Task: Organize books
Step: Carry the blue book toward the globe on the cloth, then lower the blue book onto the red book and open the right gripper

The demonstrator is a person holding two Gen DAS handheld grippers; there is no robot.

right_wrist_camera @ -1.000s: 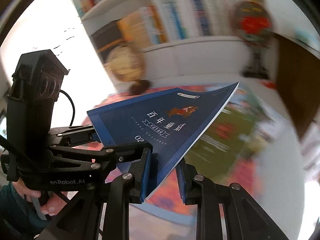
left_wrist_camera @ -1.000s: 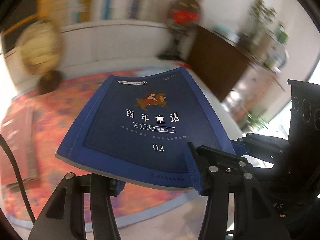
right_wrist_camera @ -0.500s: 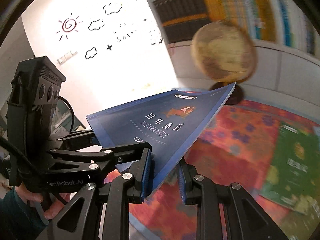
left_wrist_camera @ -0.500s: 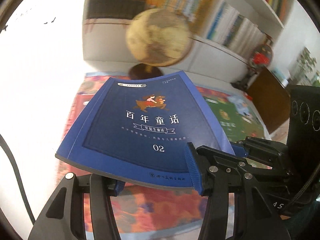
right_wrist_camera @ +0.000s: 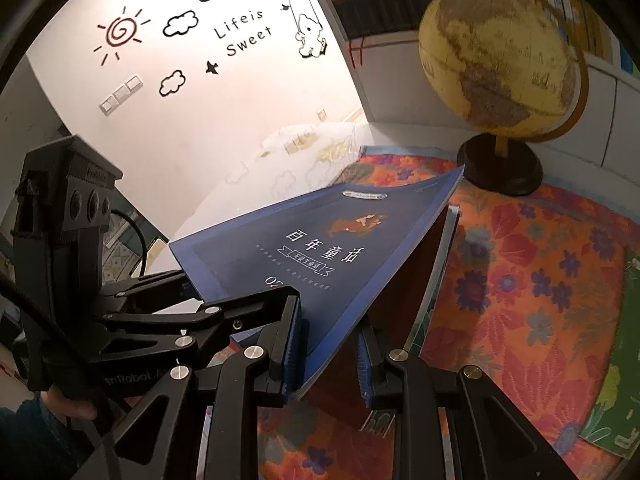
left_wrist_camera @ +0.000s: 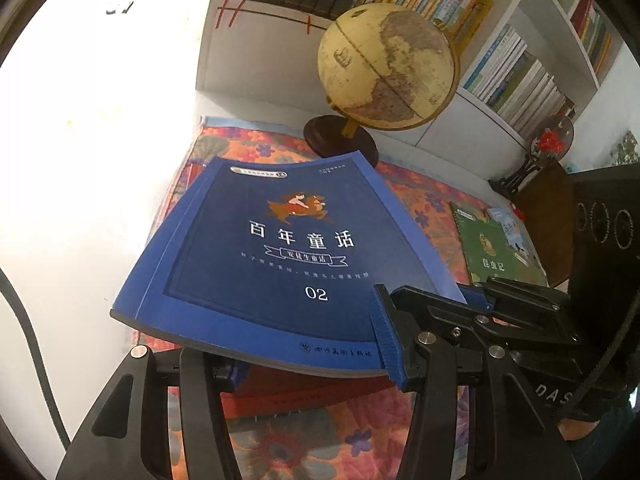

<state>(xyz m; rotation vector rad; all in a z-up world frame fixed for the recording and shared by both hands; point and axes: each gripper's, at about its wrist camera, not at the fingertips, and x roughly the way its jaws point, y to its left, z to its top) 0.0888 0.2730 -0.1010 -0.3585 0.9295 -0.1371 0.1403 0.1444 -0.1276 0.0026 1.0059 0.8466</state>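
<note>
Your left tongs (left_wrist_camera: 312, 356) and right tongs (right_wrist_camera: 332, 364) both grip the blue book (left_wrist_camera: 280, 256), each clamped on its near edge. In the left wrist view the book lies almost flat with its cover up. One blue pad sits on top at 5 o'clock and the other is tucked underneath at 7 o'clock. In the right wrist view you pinch the book's near corner between both pads, and the cover slants away toward 1 o'clock.

The book hangs above the floral-clothed surface (right_wrist_camera: 520, 280), over a red book (left_wrist_camera: 304, 396) lying directly beneath it. A green book (left_wrist_camera: 496, 252) lies flat on the cloth at 3 o'clock in the left view. The globe (left_wrist_camera: 388, 68) stands at 12 o'clock, just past the blue book's far edge, with a bookshelf (left_wrist_camera: 516, 76) behind it.
</note>
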